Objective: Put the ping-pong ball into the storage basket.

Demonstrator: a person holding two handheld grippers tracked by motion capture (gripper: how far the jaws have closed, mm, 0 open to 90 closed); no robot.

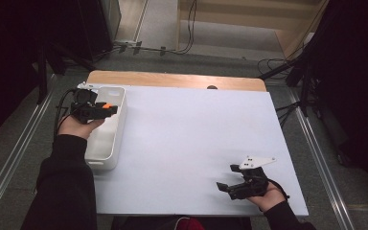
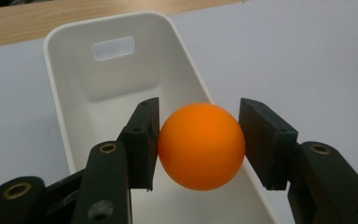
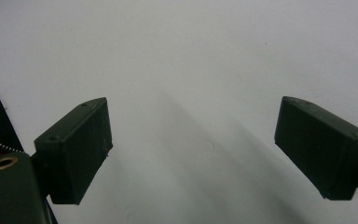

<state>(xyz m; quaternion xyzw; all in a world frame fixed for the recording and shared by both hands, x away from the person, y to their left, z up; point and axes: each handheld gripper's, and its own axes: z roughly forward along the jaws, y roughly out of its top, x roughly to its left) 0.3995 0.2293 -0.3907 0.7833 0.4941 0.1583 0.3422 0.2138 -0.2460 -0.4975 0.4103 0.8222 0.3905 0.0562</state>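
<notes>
**Orange ball held over white bin**

Orange ball (image 2: 200, 145) pinched between the two black pads (image 2: 142, 140) of the left claw (image 1: 106, 108), just above the white bin (image 2: 70, 135) and inside its long walls, near the end away from the handle slot. Pressed only at its two sides, smooth and round, so likely to squirt free under any squeeze or tilt; let go too far to the claw's right, liable to clip the rim and roll off across the white table (image 1: 187, 143). Left hand (image 1: 76, 125) level, claw pointed across the bin. Right claw (image 1: 230, 184) well apart, low over bare table, jaws spread wide with nothing between them, resting in an upturned right hand (image 1: 268, 194).
</notes>
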